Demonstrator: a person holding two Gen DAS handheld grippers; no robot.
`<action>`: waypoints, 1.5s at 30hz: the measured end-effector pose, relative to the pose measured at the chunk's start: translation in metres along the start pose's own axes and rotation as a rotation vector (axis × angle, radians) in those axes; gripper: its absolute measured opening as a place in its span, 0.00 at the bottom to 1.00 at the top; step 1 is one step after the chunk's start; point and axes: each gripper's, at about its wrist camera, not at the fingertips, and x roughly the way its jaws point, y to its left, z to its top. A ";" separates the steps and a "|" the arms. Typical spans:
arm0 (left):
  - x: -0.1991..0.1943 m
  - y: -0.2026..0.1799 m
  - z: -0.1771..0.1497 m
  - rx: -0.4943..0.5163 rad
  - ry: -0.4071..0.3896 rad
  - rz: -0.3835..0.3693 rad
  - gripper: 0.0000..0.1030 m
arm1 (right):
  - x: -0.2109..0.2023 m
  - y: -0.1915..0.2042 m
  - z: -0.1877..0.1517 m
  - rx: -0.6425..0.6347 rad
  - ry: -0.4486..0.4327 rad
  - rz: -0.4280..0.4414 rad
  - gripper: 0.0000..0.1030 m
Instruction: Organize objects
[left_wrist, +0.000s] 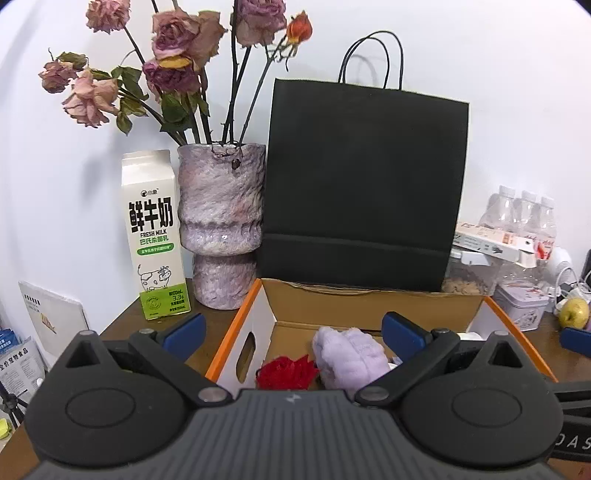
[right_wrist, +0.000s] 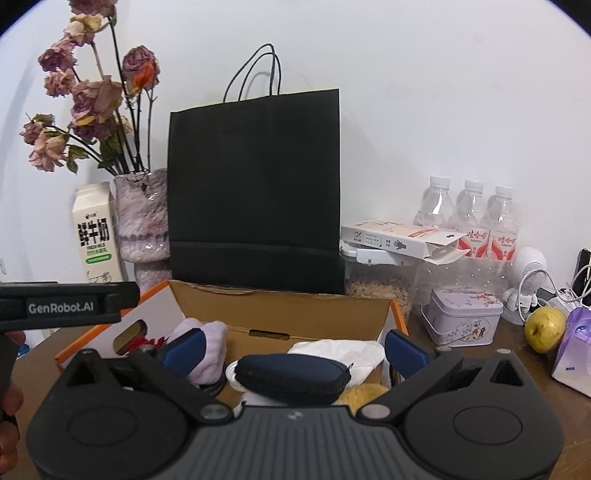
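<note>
Blue-padded fingers on both tongs stand spread and empty, the left gripper (left_wrist: 293, 334) poised over the lilac fluffy bundle (left_wrist: 349, 356) and red pom-pom (left_wrist: 286, 371), the right gripper (right_wrist: 295, 345) over the navy zip pouch (right_wrist: 293, 373), as if each were choosing what to lift. All of these lie loose in the open cardboard box (left_wrist: 369, 304) at the table's front, with white cloth (right_wrist: 343, 350) bunched beside the pouch. Behind it, the black paper bag (right_wrist: 255, 192) stands against the wall, perhaps the place for sorted things.
</note>
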 end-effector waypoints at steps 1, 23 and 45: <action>-0.004 0.001 0.000 -0.002 0.001 -0.004 1.00 | -0.003 0.000 0.000 0.002 0.003 0.002 1.00; -0.137 0.024 -0.031 0.009 0.110 -0.007 1.00 | -0.144 0.014 -0.023 -0.007 0.040 0.029 1.00; -0.262 0.028 -0.081 0.042 0.147 -0.011 1.00 | -0.256 0.030 -0.064 -0.007 0.041 0.029 1.00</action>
